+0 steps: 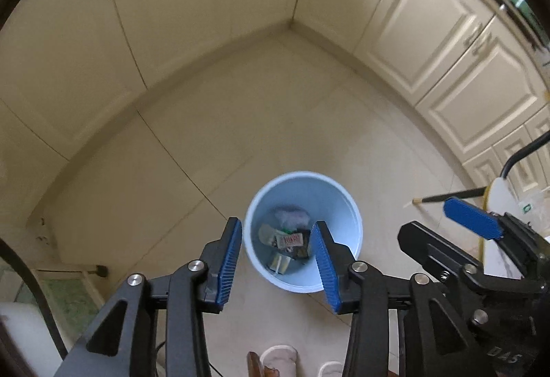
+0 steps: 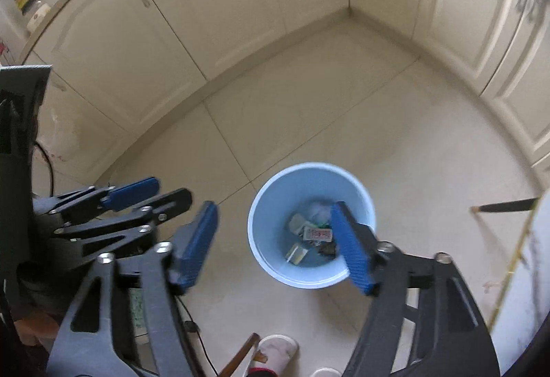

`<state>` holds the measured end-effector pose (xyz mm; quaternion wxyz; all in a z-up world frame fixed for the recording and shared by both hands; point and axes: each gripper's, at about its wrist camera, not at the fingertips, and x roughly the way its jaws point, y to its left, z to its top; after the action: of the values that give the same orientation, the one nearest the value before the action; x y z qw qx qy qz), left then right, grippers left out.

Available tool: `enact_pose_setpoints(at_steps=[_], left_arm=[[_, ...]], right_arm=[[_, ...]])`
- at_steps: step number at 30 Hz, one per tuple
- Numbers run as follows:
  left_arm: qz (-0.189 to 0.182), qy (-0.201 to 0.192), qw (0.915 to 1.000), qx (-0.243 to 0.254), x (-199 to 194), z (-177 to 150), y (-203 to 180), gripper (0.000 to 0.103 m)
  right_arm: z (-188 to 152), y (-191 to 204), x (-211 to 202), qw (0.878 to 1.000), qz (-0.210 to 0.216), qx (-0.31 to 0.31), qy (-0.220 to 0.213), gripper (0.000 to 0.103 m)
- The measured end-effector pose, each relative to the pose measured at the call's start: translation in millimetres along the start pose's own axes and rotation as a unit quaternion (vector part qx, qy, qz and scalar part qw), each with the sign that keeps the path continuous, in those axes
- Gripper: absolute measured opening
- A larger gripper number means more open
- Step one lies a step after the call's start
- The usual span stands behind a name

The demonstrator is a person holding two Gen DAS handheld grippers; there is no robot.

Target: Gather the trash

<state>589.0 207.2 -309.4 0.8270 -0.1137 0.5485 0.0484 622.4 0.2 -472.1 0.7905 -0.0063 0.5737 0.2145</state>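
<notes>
We hold two blue-padded black grippers, the left gripper (image 1: 278, 260) and the right gripper (image 2: 278, 246), both with jaws apart and empty. One round light-blue plastic bin (image 1: 347, 201) stands on the floor at twelve o'clock from them, holding several scraps of trash (image 1: 288, 239).

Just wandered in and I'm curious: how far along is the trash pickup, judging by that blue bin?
Several wrappers and scraps already lie inside the blue bin. Nothing is in hand: the left claw and the right claw both hang open and empty above it. The floor in view shows no loose trash, so little seems left here; anything outside these views I can't judge.
</notes>
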Motion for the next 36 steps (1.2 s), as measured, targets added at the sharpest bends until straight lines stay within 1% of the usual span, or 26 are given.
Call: enact_pose_setpoints(at_steps=[1, 2, 3, 5, 6, 8, 10, 11, 12, 15, 16, 17, 19, 20, 21, 22, 23, 24, 25, 26, 28, 29, 31, 33, 35, 36], left_arm=[[0.004, -0.018, 0.9998, 0.001, -22.0, -11.1, -1.9, 0.039], [0.011, -0.038, 0.9992, 0.003, -42.0, -11.6, -3.8, 0.04], [0.013, -0.051, 0.9986, 0.003, -55.7, -12.2, -5.8, 0.041], [0.013, -0.092, 0.9956, 0.008, -95.3, -15.5, -15.1, 0.041], [0.011, -0.106, 0.9943, 0.011, -109.6, -20.6, -19.2, 0.042], [0.013, -0.141, 0.9898, 0.015, -146.8, -31.6, -26.0, 0.049], [0.013, -0.18, 0.9833, 0.02, -181.8, -47.9, -49.0, 0.055], [0.011, -0.197, 0.9801, 0.025, -195.6, -53.1, -57.9, 0.057], [0.008, -0.214, 0.9764, 0.032, -210.2, -59.4, -67.7, 0.057], [0.001, -0.254, 0.9663, 0.043, -249.8, -76.0, -91.9, 0.067], [0.0, -0.265, 0.9631, 0.045, -258.5, -88.9, -106.0, 0.072], [-0.003, -0.277, 0.9597, 0.047, -269.0, -103.0, -121.0, 0.076], [-0.008, -0.306, 0.9505, 0.053, -294.6, -121.6, -134.7, 0.079], [-0.01, -0.318, 0.9463, 0.057, -306.8, -142.5, -136.2, 0.081], [-0.011, -0.333, 0.9408, 0.061, -320.2, -150.0, -146.2, 0.082], [-0.01, -0.343, 0.9371, 0.064, -327.5, -175.5, -155.2, 0.085], [-0.011, -0.356, 0.9321, 0.068, -333.7, -193.2, -160.4, 0.088], [-0.008, -0.374, 0.9245, 0.073, -345.8, -202.0, -169.7, 0.089], [-0.005, -0.387, 0.919, 0.074, -355.0, -225.1, -165.6, 0.091], [-0.001, -0.405, 0.9114, 0.075, -363.8, -237.2, -172.9, 0.093], [0.001, -0.429, 0.9001, 0.079, -368.7, -269.8, -180.6, 0.094], [0.001, -0.438, 0.895, 0.082, -372.2, -281.2, -184.5, 0.094], [-0.001, -0.455, 0.8856, 0.093, -374.4, -323.7, -202.5, 0.094], [-0.008, -0.463, 0.8806, 0.103, -379.4, -342.8, -215.3, 0.094], [-0.014, -0.465, 0.8782, 0.111, -379.3, -362.7, -218.4, 0.094], [-0.018, -0.47, 0.8753, 0.113, -381.3, -370.1, -224.9, 0.094]], right_arm=[[-0.9, 7.4, -16.0, 1.0, -0.002, -0.006, -0.011, 0.075], [-2.4, 15.6, -33.3, 1.0, -0.017, -0.012, -0.023, 0.082], [-5.2, 23.5, -46.3, 0.999, -0.026, -0.018, -0.035, 0.084], [-11.2, 37.8, -84.8, 0.996, -0.034, -0.032, -0.07, 0.084], [-15.0, 44.7, -106.5, 0.995, -0.042, -0.036, -0.087, 0.087], [-20.4, 54.7, -142.7, 0.99, -0.059, -0.045, -0.12, 0.091], [-29.3, 64.5, -182.9, 0.984, -0.078, -0.054, -0.154, 0.094], [-33.2, 65.6, -201.6, 0.981, -0.081, -0.056, -0.169, 0.095], [-41.0, 66.9, -223.5, 0.977, -0.085, -0.056, -0.186, 0.098], [-53.8, 66.4, -268.5, 0.969, -0.1, -0.053, -0.218, 0.102], [-63.7, 65.5, -289.0, 0.966, -0.104, -0.051, -0.231, 0.102], [-63.6, 69.0, -298.5, 0.964, -0.107, -0.049, -0.238, 0.103], [-82.7, 72.0, -337.7, 0.955, -0.119, -0.048, -0.268, 0.103], [-81.5, 77.4, -349.2, 0.952, -0.124, -0.047, -0.277, 0.103], [-88.6, 79.6, -366.4, 0.948, -0.13, -0.046, -0.287, 0.103], [-98.2, 79.8, -383.7, 0.943, -0.136, -0.046, -0.299, 0.103], [-105.7, 81.8, -400.0, 0.94, -0.139, -0.044, -0.31, 0.103], [-112.2, 83.5, -415.7, 0.936, -0.143, -0.042, -0.319, 0.103], [-121.5, 83.8, -432.0, 0.93, -0.15, -0.038, -0.332, 0.103], [-126.7, 84.6, -441.5, 0.927, -0.154, -0.036, -0.339, 0.103], [-139.7, 85.7, -464.3, 0.919, -0.166, -0.032, -0.357, 0.103], [-146.0, 86.5, -474.5, 0.915, -0.17, -0.03, -0.365, 0.103], [-158.4, 86.0, -493.4, 0.906, -0.181, -0.027, -0.382, 0.103], [-171.2, 85.2, -508.4, 0.897, -0.196, -0.025, -0.396, 0.103], [-183.8, 83.4, -522.1, 0.887, -0.215, -0.019, -0.407, 0.103], [-190.4, 81.1, -527.2, 0.884, -0.222, -0.016, -0.412, 0.103]])
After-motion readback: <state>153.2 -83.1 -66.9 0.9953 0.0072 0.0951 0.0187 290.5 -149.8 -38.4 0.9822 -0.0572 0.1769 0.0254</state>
